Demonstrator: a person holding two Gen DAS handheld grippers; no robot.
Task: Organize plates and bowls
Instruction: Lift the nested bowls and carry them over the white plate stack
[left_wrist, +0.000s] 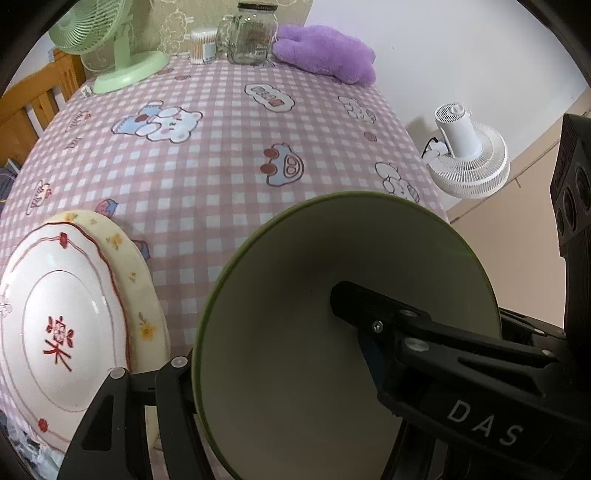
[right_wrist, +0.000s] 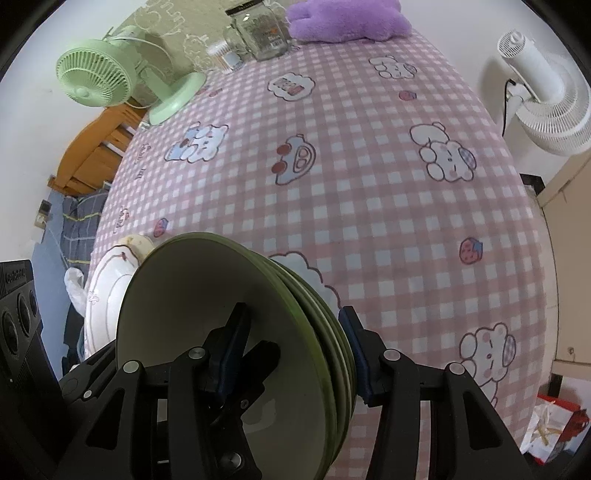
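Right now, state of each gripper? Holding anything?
Left gripper: closed across the green bowl stack, one finger inside the top bowl.
Right gripper: closed on the same stack's rim, pads either side.

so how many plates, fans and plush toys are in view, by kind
plates: 2, a white plate with red pattern on a cream floral plate
fans: 2, a green fan and a white fan
plush toys: 1, a purple plush
total: 5
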